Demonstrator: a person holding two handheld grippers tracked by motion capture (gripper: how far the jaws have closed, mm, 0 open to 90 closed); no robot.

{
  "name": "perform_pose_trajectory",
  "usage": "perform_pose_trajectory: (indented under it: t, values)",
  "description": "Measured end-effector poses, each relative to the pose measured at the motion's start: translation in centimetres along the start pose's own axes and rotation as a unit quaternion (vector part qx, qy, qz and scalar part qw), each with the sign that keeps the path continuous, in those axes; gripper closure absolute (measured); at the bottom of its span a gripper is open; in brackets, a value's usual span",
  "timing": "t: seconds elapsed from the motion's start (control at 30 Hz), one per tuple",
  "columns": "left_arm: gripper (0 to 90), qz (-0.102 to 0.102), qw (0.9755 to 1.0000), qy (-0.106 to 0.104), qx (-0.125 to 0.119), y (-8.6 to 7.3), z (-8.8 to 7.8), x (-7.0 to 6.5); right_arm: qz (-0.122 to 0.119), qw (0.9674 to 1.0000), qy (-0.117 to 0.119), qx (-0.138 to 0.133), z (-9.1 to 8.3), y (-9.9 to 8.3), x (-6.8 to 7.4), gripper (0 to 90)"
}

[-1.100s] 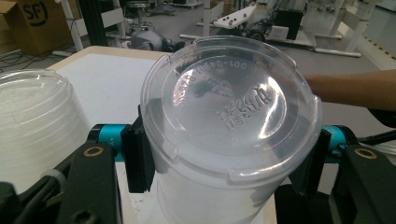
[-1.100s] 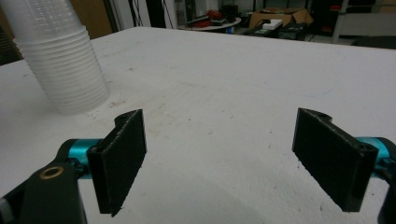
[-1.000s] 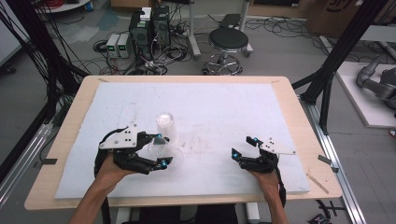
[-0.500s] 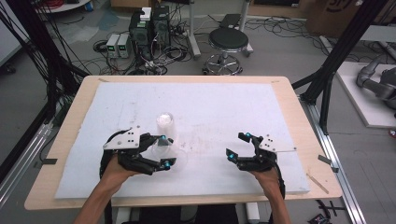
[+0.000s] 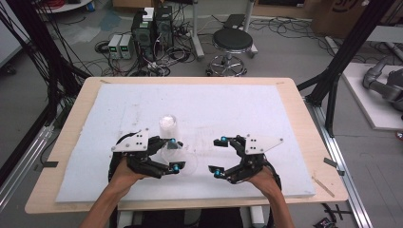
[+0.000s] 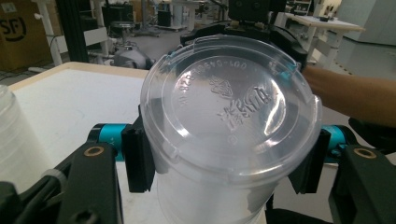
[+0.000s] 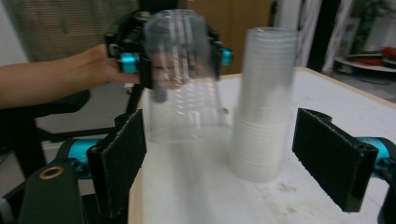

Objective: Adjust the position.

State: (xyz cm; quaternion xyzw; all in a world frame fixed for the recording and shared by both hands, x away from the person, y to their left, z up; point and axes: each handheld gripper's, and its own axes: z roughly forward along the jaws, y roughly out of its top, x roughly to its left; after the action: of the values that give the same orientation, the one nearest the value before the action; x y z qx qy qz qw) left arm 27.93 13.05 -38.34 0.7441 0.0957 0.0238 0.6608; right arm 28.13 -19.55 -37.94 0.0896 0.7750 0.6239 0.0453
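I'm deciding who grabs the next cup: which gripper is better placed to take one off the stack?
Right. The right gripper is open and empty, facing the cup stack; the left gripper already clamps an upside-down clear cup.

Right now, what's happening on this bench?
A person works two handheld grippers over a white foam mat. The left gripper has its fingers closed on a single clear plastic cup, held upside down, bottom toward its camera and off the mat. The stack of clear cups stands upside down on the mat beside it. The right gripper is open and empty, pointed at the held cup.
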Motion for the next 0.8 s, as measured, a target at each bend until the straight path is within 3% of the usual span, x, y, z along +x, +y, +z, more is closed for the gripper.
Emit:
perform_pose_trajectory:
  t: [0.13, 0.27, 0.6, 0.8]
  values:
    - [37.6, 0.003, 1.0, -0.005, 0.001, 0.1, 0.2, 0.0, -0.012, 0.9995, 0.03, 0.007, 1.3, 0.8, 0.4, 17.7]
    - [37.6, 0.003, 1.0, -0.008, 0.0, 0.2, 0.4, -0.2, -0.018, 0.9988, 0.044, 0.014, 2.5, 1.1, 0.5, 17.7]
    - [37.6, 0.008, 0.9998, -0.015, -0.005, 0.5, 0.7, -0.5, -0.022, 0.9974, 0.064, 0.027, 4.5, 1.1, 0.7, 17.7]
    - [37.6, 0.011, 0.9998, -0.017, -0.006, 0.6, 1.0, -0.5, -0.028, 0.997, 0.062, 0.037, 5.7, 0.9, 1.0, 17.7]
